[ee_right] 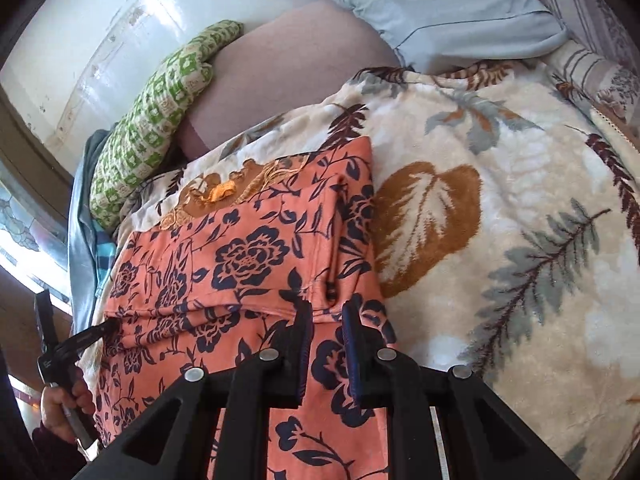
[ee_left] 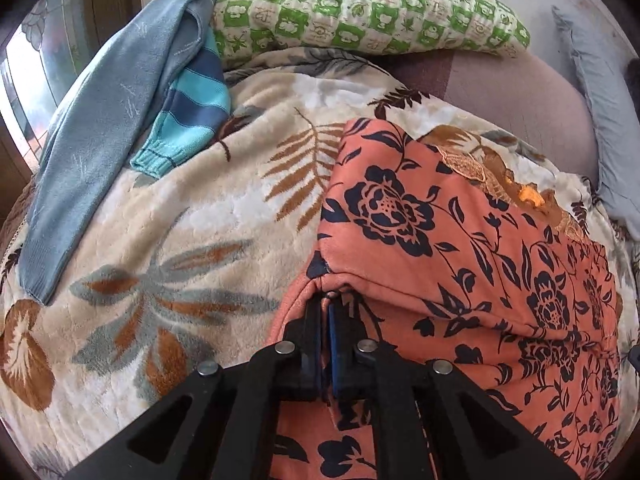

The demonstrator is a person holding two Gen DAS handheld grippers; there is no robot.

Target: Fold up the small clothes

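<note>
Here the left gripper sits at the lower centre of the left wrist view with its two fingers pressed together on a bunched edge of the orange floral garment, the cloth pulled into a small pinch right at the tips. The garment fills the lower right of that view, lying on a cream blanket with leaf prints. A grey-blue knit top runs down the upper left of the frame, and a teal and navy striped sleeve lies just beside it. A green and cream checked pillow stretches across the top, with a pale blue pillow at the right edge. In the right wrist view, the right gripper stands at the lower centre with its fingers apart, a folded hem of the garment lying between and just beyond the tips; the tips look to touch the cloth without clamping it. At the lower left edge of this frame the left gripper shows again, nipping the garment's far side, with the person's hand holding it below.
</note>
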